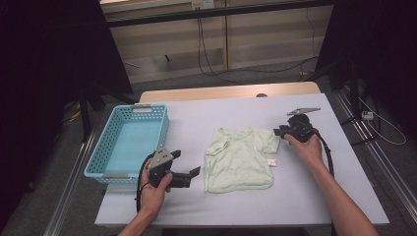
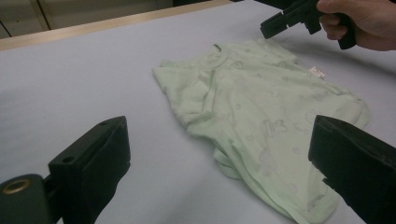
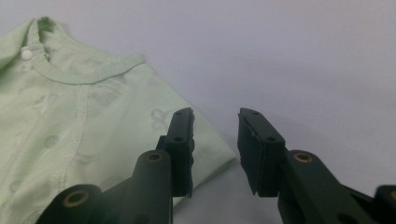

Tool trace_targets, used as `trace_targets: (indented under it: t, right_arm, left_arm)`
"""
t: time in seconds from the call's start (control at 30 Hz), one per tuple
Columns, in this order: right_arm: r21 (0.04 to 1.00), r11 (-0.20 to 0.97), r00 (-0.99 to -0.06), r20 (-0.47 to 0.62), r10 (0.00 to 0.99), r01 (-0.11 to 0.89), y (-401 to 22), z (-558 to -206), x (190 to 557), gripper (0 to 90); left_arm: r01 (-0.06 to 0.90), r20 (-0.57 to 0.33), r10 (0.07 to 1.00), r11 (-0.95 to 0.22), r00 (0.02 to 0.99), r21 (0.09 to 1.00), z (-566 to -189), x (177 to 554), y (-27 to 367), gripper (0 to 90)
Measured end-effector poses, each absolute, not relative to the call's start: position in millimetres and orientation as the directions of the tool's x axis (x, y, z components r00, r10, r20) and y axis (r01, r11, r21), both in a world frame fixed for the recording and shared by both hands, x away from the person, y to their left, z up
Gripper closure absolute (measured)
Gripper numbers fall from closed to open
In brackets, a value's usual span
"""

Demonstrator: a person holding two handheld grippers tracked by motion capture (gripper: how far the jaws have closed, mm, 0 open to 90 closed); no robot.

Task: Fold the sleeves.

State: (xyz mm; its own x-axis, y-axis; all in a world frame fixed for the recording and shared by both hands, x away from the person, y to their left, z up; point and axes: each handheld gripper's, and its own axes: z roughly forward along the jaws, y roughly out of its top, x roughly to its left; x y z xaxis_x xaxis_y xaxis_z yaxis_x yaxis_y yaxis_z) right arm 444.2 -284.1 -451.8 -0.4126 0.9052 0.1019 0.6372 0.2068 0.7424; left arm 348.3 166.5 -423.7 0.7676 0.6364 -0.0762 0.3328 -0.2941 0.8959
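- Two hand-held grippers flank a pale green baby shirt [image 1: 240, 158] on the table [image 1: 305, 196].
- Left hand-held gripper [image 1: 194, 173]: jaws spread wide, empty, just beside the shirt's lower left edge.
- Right hand-held gripper [image 1: 278, 131]: jaws narrowed, a gap between them, nothing gripped, at the shirt's upper right sleeve corner.
- Blue basket [image 1: 129, 143] sits farther left.

We are losing the shirt [image 3: 84, 140] past the left and bottom edges in the right gripper view, and one black jaw is hiding its near corner.
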Motion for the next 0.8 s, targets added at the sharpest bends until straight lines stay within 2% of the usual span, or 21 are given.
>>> trace_targets:
  t: [0.07,0.2,0.33,0.4,0.53,0.8]
  right_arm:
    - [0.744,0.204,-0.409,0.102,0.907,0.636,-284.8,-453.3,445.5,66.6]
    - [0.724,0.212,-0.401,0.097,0.911,0.656,-284.7,-459.9,449.4,68.0]
    - [0.721,0.219,-0.4,0.087,0.912,0.657,-283.5,-460.0,448.4,70.4]
    - [0.715,0.222,-0.413,0.102,0.905,0.663,-282.2,-459.3,448.4,82.0]
    - [0.711,0.239,-0.421,0.087,0.903,0.661,-276.3,-458.5,447.5,88.8]
    - [0.722,0.221,-0.407,0.091,0.909,0.656,-276.3,-456.6,446.0,90.0]
  left_arm:
    - [0.322,-0.047,0.64,-0.32,0.767,0.891,-426.0,346.6,166.0,5.8]
    - [0.329,-0.044,0.652,-0.322,0.757,0.888,-426.6,344.6,163.4,5.3]
    - [0.38,-0.092,0.646,-0.322,0.757,0.867,-427.7,343.7,162.4,5.0]
    - [0.397,-0.109,0.652,-0.313,0.75,0.863,-428.9,344.1,161.9,4.8]
    - [0.412,-0.127,0.645,-0.313,0.754,0.856,-429.4,344.0,162.1,4.8]
    - [0.429,-0.144,0.644,-0.31,0.752,0.849,-431.2,343.1,160.2,4.8]
